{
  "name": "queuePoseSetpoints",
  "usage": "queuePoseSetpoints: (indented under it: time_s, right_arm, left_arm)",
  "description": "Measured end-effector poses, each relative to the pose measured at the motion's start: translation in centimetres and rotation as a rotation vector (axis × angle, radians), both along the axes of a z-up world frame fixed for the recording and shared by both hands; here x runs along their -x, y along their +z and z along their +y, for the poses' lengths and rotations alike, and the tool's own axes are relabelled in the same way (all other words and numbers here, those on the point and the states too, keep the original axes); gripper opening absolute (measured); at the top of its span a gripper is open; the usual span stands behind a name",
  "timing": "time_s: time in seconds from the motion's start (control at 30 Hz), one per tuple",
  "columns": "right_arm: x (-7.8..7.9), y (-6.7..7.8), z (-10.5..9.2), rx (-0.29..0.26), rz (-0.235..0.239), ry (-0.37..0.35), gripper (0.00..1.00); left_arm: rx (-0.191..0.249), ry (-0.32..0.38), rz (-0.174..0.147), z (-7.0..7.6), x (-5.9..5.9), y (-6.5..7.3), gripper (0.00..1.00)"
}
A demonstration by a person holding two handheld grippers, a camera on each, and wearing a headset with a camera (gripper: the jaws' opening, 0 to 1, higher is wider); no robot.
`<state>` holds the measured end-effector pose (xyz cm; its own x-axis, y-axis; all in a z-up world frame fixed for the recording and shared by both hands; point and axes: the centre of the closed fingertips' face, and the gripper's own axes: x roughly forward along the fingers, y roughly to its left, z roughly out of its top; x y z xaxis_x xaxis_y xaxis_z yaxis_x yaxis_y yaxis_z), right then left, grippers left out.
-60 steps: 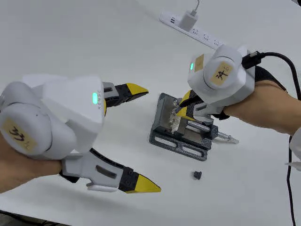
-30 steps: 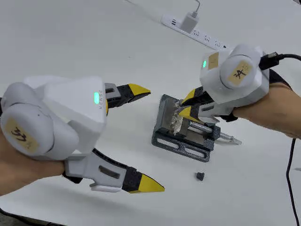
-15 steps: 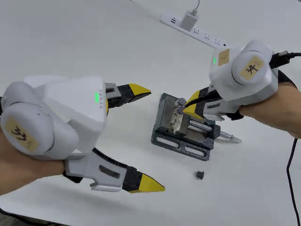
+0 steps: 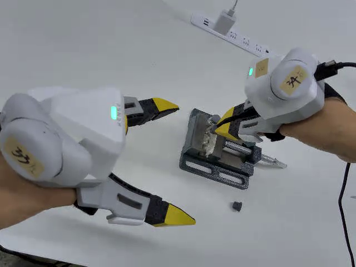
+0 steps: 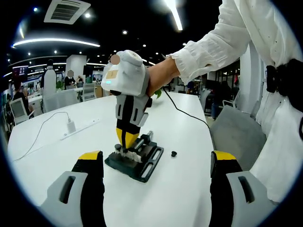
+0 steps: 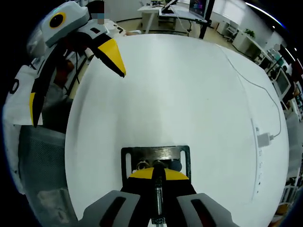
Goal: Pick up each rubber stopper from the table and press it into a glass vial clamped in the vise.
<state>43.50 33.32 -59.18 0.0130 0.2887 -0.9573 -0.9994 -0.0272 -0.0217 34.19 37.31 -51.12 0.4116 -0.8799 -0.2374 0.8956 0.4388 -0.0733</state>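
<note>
The pressing step is in hand. The right gripper [image 4: 222, 130] hangs over the vise [image 4: 211, 167], its fingers closed tight together with nothing visible between them, the yellow tips bearing down beside a grey stopper [image 4: 213, 119] that sits on top of the clamped vial [image 4: 207, 143]. How deep the stopper has gone into the vial's neck is hard to tell. The left gripper [image 4: 178, 161] hovers well to the left of the vise, its fingers spread wide and empty.

A spare stopper [image 4: 236, 206] lies on the white counter [image 4: 111, 50], just in front of the vise. The next move probably calls for a straight downward push to finish the seating, then a lift clear and a reach for the spare stopper.

Compared with half a second ago, the right gripper has dropped lower and closer onto the vial top. The left gripper, the vise and the spare stopper sit as they did.
</note>
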Motion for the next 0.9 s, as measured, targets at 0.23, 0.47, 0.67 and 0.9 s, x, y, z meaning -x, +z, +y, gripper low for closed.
queuePoseSetpoints:
  time_s: [0.23,0.47,0.67,0.9]
  right_arm:
    - [0.07,-0.02,0.25,0.024,0.016,0.007,0.01]
    - [0.1,-0.19,0.1,0.029,0.012,0.014,0.01]
    - [0.03,-0.23,0.22,0.043,0.029,0.006,0.01]
    - [0.14,-0.26,0.43,0.052,0.03,0.005,0.01]
  left_arm:
    - [0.009,-0.002,-0.004,-0.22,-0.11,0.17,0.93]
    - [0.01,-0.004,-0.003,-0.35,-0.04,0.12,0.92]
    - [0.013,-0.004,-0.005,-0.39,-0.1,0.14,0.92]
    - [0.022,-0.004,-0.008,-0.61,-0.27,0.32,0.92]
